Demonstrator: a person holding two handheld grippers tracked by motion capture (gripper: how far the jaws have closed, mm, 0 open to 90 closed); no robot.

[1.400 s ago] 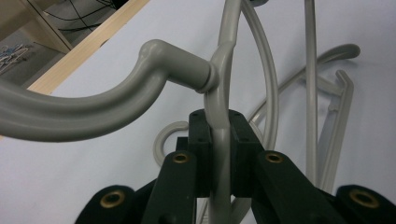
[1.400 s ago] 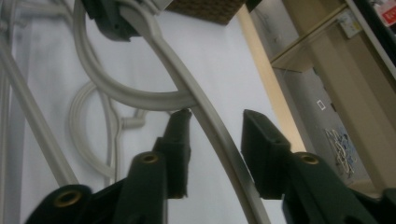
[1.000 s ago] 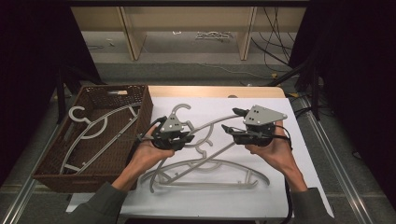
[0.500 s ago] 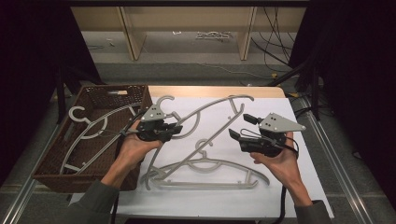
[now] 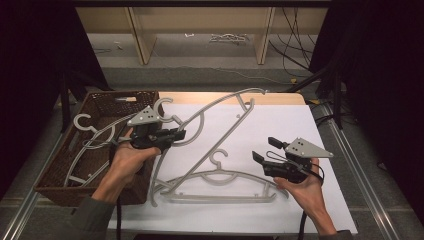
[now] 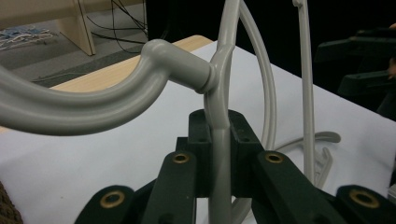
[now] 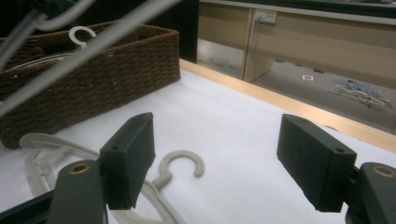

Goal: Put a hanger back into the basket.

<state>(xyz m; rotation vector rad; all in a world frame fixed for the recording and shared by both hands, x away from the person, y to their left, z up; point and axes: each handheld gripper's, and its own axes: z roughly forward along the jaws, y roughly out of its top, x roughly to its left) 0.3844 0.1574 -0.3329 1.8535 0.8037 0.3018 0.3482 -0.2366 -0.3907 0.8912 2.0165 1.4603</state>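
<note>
While left tool [image 5: 176, 135] clamps grey hanger [image 5: 220, 112] over white sheet [image 5: 280, 125], right tool [image 5: 264, 150] apart, opening; possibly cables [image 5: 227, 37] behind

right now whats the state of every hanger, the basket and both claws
lifted hanger: off the table, tilted, clamped near its hook
left claw: shut on the lifted hanger
right claw: open, nothing between the pads, its jaws have just been opening
flat hanger: lying flat on the white sheet, untouched
basket: upright at the table's left
basket hanger: resting inside the basket
</note>
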